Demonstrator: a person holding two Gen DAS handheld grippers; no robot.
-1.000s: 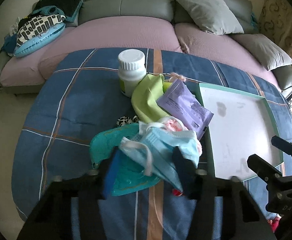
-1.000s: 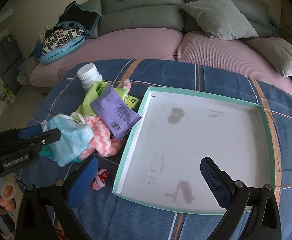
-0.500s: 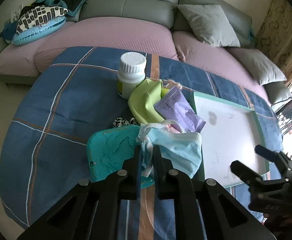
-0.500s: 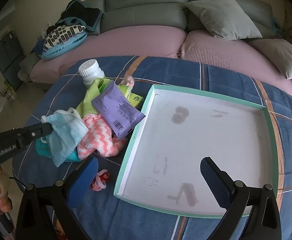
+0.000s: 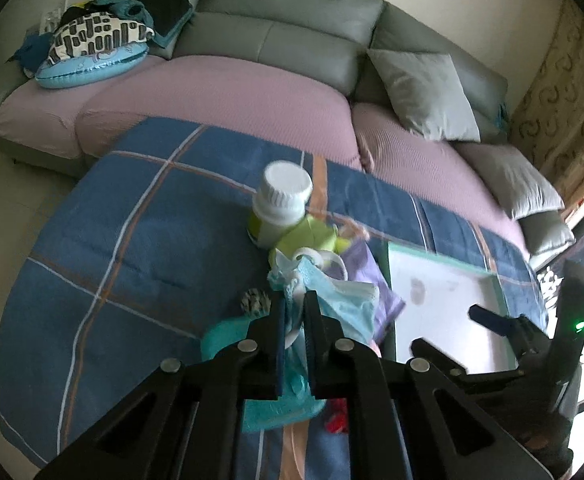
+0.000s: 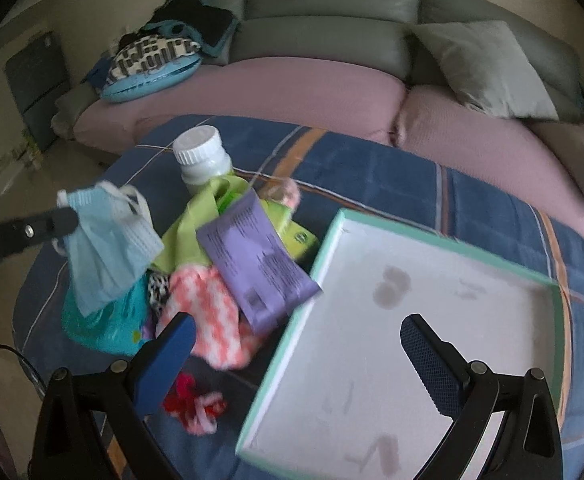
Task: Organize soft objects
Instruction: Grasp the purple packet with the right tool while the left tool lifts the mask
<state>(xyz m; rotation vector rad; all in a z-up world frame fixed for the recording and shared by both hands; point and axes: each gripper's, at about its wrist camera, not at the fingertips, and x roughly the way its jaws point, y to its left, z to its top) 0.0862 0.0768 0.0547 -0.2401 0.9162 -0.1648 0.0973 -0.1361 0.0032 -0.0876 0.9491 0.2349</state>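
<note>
My left gripper (image 5: pixel 293 304) is shut on a light blue face mask (image 5: pixel 332 300) and holds it up above the pile; the mask hangs from its fingers in the right wrist view (image 6: pixel 107 256). Below lie a teal pouch (image 6: pixel 103 320), a pink-and-white knitted cloth (image 6: pixel 211 312), a green cloth (image 6: pixel 195 224), a purple packet (image 6: pixel 259 264) and a red-and-white hair tie (image 6: pixel 195 404). My right gripper (image 6: pixel 296 360) is open and empty over the near left corner of the white tray (image 6: pixel 452 320).
A white bottle (image 5: pixel 281 208) stands behind the pile on the blue plaid tablecloth (image 5: pixel 131 220). A small black-and-white patterned item (image 5: pixel 255 300) lies left of the pile. A sofa with pink seat covers (image 5: pixel 231 92) and grey pillows runs behind the table.
My left gripper closed on the face mask and lifted it off the pile. My right gripper stayed open and shifted left toward the tray's near left corner.
</note>
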